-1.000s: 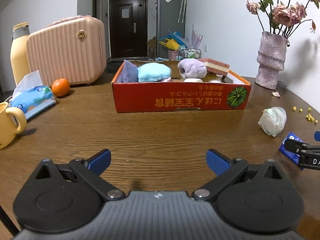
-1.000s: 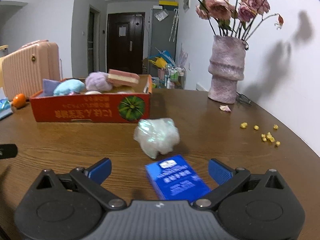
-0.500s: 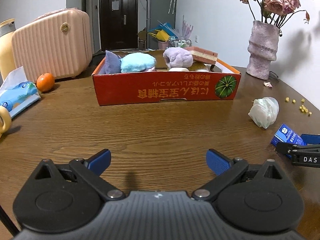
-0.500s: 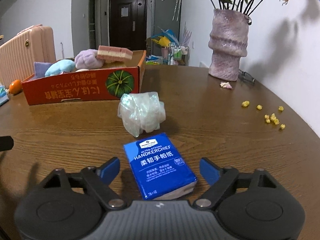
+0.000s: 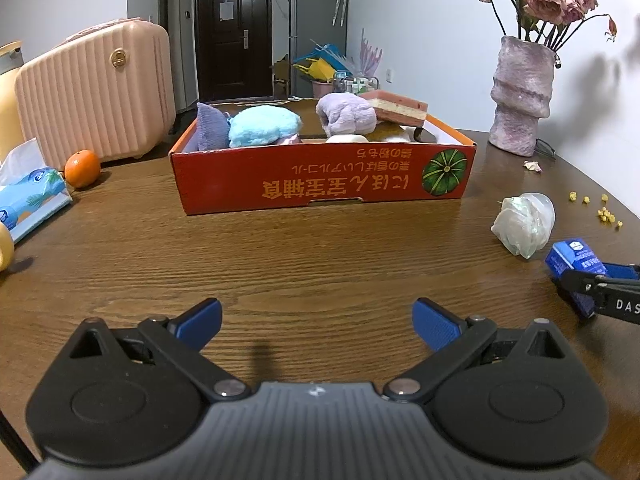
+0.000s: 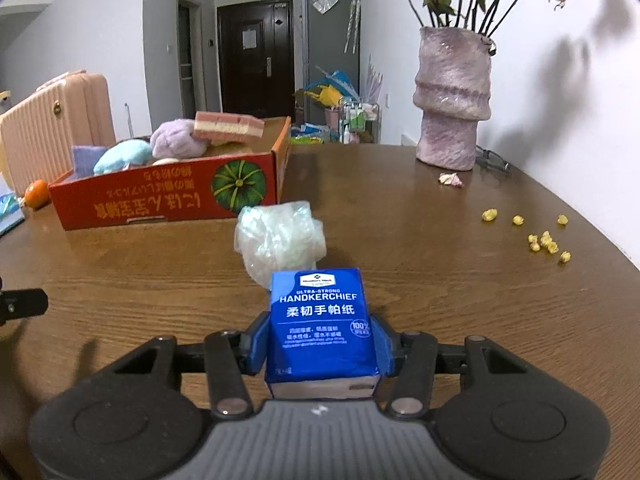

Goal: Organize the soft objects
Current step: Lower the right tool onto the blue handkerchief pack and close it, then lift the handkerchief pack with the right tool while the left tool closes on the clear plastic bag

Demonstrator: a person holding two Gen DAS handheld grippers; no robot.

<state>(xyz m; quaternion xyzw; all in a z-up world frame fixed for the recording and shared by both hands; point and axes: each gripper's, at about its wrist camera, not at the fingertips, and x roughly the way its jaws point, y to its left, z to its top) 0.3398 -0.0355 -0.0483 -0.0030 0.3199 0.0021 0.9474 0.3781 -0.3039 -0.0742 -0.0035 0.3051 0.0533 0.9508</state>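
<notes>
Right gripper [image 6: 320,344] now closing on handkerchief pack [image 6: 322,320], lengthwise ahead

I'm in a home, prob. a flat: wooden dining table [image 5: 280,264] under my fingers, flower vase [image 6: 452,96] ahead-right, front door [image 5: 234,36] and fridge [image 5: 318,24] beyond.

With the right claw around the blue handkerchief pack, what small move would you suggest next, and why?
Probably finish the squeeze, then lift slightly. The right claw is closing, its blue pads flanking the blue handkerchief paper pack, which seems to rest on the brown wooden table. The crumpled clear plastic bag sits just ahead, so rising first avoids pushing it toward the red cardboard box.
</notes>
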